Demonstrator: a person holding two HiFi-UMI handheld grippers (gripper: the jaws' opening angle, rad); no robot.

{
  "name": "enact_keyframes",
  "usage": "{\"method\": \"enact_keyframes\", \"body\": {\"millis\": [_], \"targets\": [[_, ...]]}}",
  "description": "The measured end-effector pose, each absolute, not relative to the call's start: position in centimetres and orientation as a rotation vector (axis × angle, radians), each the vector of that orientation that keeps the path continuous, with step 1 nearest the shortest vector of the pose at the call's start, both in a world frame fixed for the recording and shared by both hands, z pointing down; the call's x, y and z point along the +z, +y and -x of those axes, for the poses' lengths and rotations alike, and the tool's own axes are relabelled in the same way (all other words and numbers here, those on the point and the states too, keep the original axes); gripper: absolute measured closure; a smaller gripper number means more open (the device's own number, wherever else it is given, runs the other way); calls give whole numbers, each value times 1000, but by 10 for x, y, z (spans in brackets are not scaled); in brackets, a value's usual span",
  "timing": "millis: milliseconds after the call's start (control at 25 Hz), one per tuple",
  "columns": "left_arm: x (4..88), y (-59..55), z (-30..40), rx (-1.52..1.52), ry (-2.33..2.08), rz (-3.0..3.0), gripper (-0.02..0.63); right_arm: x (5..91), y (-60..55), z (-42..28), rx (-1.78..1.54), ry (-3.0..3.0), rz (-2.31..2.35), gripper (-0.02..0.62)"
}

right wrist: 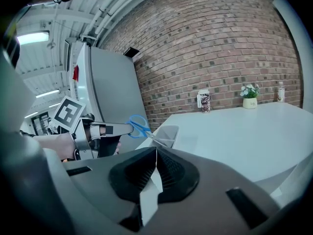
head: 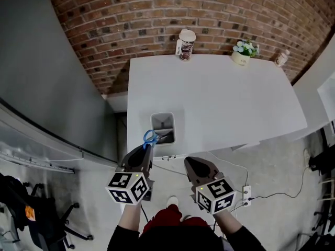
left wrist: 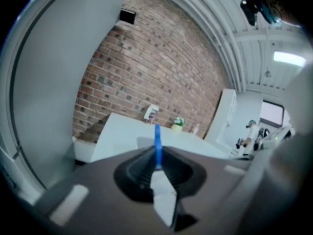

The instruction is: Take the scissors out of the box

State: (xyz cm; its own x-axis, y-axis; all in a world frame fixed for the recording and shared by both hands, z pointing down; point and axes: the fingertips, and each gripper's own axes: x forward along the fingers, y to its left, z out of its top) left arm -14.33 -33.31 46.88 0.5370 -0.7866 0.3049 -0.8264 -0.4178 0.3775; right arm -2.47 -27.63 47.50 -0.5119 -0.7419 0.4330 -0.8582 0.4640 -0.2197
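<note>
We have the scissors (head: pixel 151 137) by their blue handle loops in our left gripper (head: pixel 147 148). Its jaws are drawn almost together and pinch the thin plastic, which in the left gripper view stands edge-on between the pads. The box (head: pixel 171 123) sits at the near left corner of the white desk (head: pixel 225 98). Seen from the right gripper view, the blades slant from the handle down to the box's mouth, and we cannot tell whether their tips are already over the rim or just inside it. We judge the step in hand to be the lift-out, and it looks most of the way done. To do it well, we should draw the scissors up and back along the line of the blades, not sideways, so the tips do not catch the wall. The box looks light and stands close to the desk's edge, so a snagged blade could tip it or push it off. We should also keep the pinch firm, because a handle held this narrowly can swing in the jaws. Our right gripper (head: pixel 190 162) hangs just off the desk's near edge beside the box. Its jaws are closed on nothing, so it is free to steady the box if it starts to move.
</note>
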Motion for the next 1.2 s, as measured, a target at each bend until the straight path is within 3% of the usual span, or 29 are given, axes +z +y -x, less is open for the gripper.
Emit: {"method": "enact_keyframes", "body": {"millis": [560, 1200], "targets": [[417, -304, 131, 31, -1348, -2398, 577, 448, -247, -14, 534, -2436, -1495, 586], [384, -247, 51, 7, -1222, -2530, 576, 427, -180, -95, 499, -2365, -1688, 586]]}}
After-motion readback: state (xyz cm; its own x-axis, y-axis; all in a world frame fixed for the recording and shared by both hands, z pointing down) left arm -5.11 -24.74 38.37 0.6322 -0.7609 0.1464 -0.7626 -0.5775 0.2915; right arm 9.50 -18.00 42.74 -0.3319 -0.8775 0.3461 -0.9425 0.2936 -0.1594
